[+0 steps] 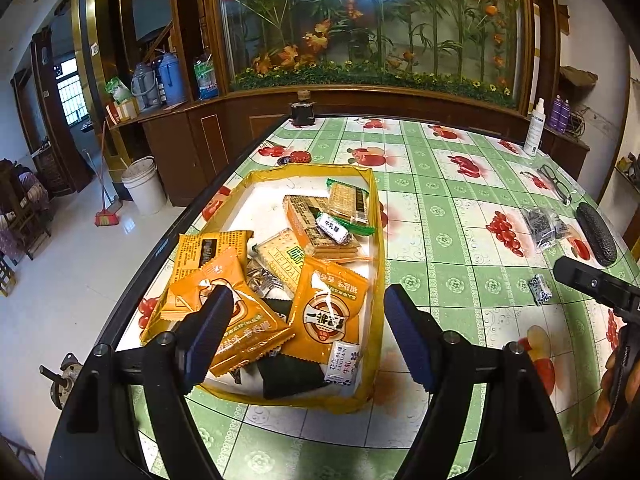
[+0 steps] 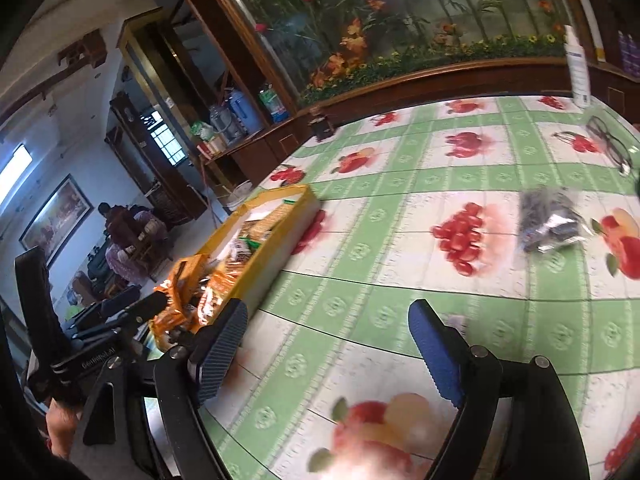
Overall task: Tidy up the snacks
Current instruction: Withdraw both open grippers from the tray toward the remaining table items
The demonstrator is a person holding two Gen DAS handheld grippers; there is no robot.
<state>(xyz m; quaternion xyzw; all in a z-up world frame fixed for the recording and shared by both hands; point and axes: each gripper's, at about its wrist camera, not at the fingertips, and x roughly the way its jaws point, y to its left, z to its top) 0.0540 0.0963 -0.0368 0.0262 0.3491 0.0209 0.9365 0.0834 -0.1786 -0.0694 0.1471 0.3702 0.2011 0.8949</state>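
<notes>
A yellow-rimmed tray [image 1: 378, 216] on the table holds several snack packets: orange ones [image 1: 326, 312], cracker packs [image 1: 348, 200] and small white candies [image 1: 340, 362]. My left gripper [image 1: 308, 304] is open and empty, hovering over the tray's near end. A small wrapped candy [image 1: 540, 289] and a dark clear snack bag [image 1: 540, 226] lie on the table to the right. My right gripper [image 2: 328, 322] is open and empty above the tablecloth, with the tray [image 2: 280, 240] to its left and the dark snack bag [image 2: 548, 226] ahead to the right. The view is blurred.
The table has a green fruit-print cloth [image 1: 440, 184]. Glasses [image 1: 554, 182], a dark case [image 1: 596, 234] and a white spray bottle [image 1: 535, 128] sit at the right. A dark jar [image 1: 303, 112] stands at the far edge. The table's left edge drops to the floor.
</notes>
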